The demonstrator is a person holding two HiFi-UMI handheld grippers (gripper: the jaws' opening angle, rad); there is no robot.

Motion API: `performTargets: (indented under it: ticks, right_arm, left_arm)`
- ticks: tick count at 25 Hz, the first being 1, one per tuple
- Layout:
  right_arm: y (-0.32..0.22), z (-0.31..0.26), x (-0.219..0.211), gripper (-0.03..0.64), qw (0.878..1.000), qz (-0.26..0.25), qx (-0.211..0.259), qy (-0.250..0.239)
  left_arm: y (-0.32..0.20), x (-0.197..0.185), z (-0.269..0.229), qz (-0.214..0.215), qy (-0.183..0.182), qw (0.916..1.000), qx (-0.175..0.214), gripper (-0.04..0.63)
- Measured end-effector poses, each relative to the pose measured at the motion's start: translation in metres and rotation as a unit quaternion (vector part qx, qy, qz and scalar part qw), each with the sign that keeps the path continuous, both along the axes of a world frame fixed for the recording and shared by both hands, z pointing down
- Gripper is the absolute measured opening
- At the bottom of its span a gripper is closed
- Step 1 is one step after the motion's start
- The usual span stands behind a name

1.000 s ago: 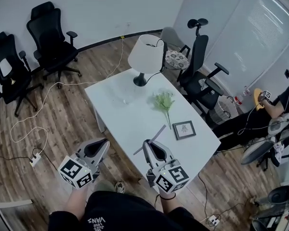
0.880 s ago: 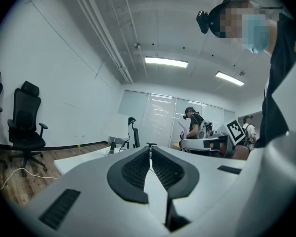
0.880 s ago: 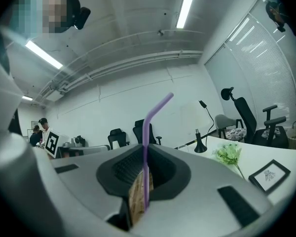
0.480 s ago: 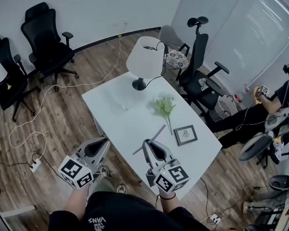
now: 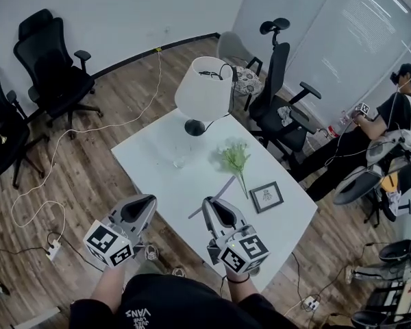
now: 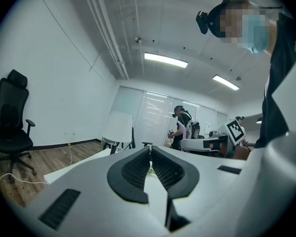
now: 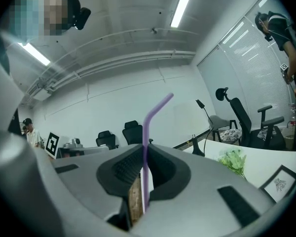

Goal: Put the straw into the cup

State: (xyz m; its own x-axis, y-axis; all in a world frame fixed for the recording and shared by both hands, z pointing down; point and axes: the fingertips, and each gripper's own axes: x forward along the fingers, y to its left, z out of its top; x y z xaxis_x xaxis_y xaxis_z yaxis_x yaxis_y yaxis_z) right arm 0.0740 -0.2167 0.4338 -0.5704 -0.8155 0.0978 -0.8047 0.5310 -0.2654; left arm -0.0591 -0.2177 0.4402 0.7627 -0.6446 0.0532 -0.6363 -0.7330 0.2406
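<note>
A purple bent straw (image 5: pixel 223 188) is clamped in my right gripper (image 5: pixel 209 204), which is shut on it above the near edge of the white table (image 5: pixel 151 184). In the right gripper view the straw (image 7: pixel 145 147) rises from between the closed jaws and bends to the right at its top. A small clear cup (image 5: pixel 180 162) stands on the table, beyond both grippers. My left gripper (image 5: pixel 146 202) hovers at the table's near left edge; in the left gripper view its jaws (image 6: pixel 150 151) meet with nothing between them.
On the table stand a white lamp (image 5: pixel 204 91), a green plant sprig (image 5: pixel 235 157) and a small picture frame (image 5: pixel 266 196). Black office chairs (image 5: pixel 51 64) line the left wall and the far side. A person (image 5: pixel 390 125) sits at the right. Cables (image 5: pixel 48 184) cross the wooden floor.
The table and room have slid left and down in the head view as I move along; both grippers keep their pose, the straw still held in the right one.
</note>
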Motion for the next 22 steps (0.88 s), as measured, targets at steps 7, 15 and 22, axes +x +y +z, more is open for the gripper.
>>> performTargets:
  ticks: [7,15,22]
  right_arm:
    - [-0.03,-0.004,-0.009,0.037,0.999,0.034,0.006,0.002]
    - [-0.049,-0.007,-0.022,0.037,0.997,0.076,0.012,-0.002]
    - [-0.065,-0.001,-0.019,0.037,0.996,0.09,0.001,-0.002]
  left_arm:
    - [-0.037,-0.006,-0.002,0.037,0.0,0.9993,0.005,0.023]
    - [-0.067,-0.022,-0.003,0.075,-0.004,0.9971,0.01,0.023]
    - [-0.085,-0.019,0.002,0.089,-0.002,0.9961,0.002,0.023]
